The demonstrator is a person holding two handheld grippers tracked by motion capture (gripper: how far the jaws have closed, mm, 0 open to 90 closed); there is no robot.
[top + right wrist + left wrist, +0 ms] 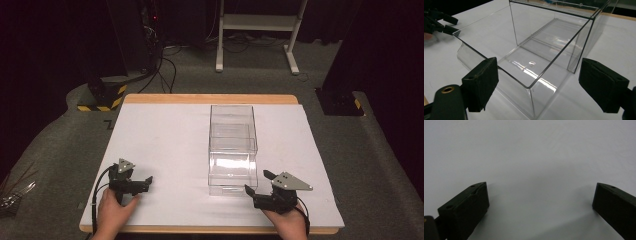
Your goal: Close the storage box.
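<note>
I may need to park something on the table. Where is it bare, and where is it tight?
The widest bare patch is the white table top between its left edge and the clear box, beyond the left gripper. A narrower strip runs along the box's right side. It is tight at the box's near end, where the open right gripper sits close.

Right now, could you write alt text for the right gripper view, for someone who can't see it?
A clear plastic box, open at the top and partly pulled out of its clear outer case, sits on a white table just ahead of the right gripper. The gripper's two black jaws stand wide apart with nothing between them. The left gripper shows far off at upper left.
</note>
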